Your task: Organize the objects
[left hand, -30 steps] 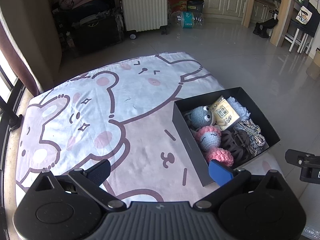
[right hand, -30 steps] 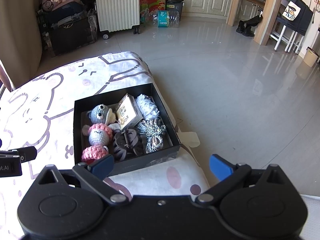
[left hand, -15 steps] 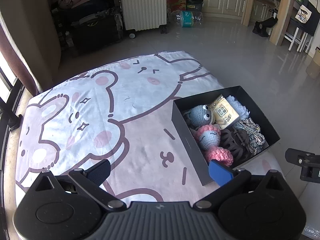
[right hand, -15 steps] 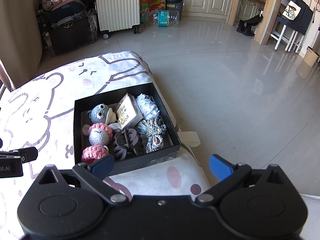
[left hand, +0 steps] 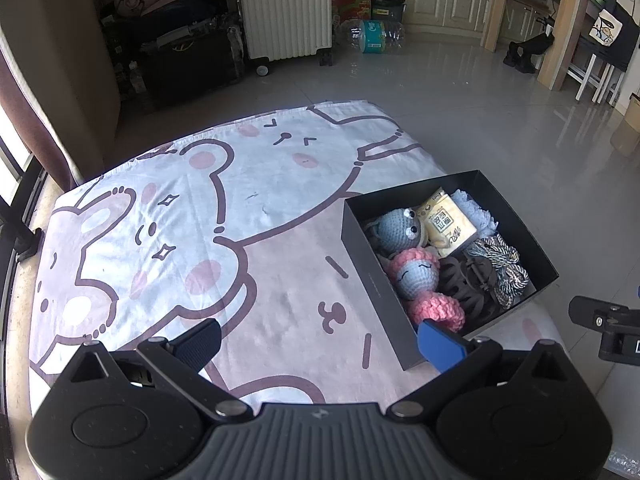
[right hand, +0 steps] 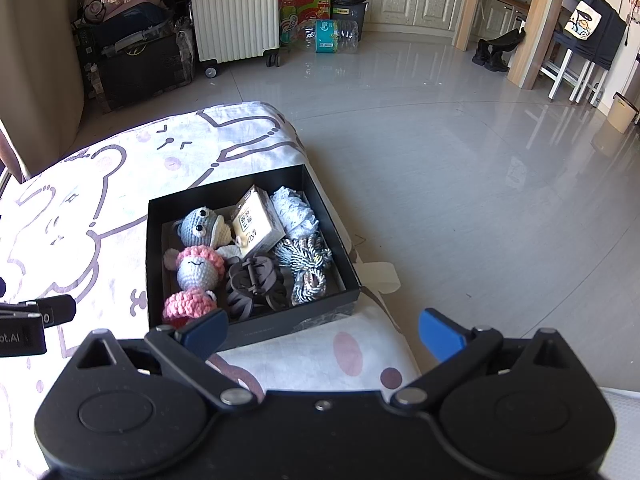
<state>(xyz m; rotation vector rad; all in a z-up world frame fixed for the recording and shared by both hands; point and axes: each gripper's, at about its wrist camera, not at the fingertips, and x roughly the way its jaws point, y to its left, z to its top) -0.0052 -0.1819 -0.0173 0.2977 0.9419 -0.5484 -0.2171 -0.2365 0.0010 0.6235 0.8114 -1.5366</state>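
Right wrist view: black box (right hand: 256,330) of toys (right hand: 198,266) near blanket (right hand: 100,184) edge, right gripper (right hand: 323,336) spread wide, holding nothing. Left gripper (left hand: 320,338) same, hovering just beside box (left hand: 372,276).

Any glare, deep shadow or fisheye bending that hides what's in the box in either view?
Left wrist: the black box wall shades the toys beside it, straight edges bow, floor glares. Right wrist: contents sunlit and sharp, pink crochet ball partly behind a fingertip, floor reflections bright.
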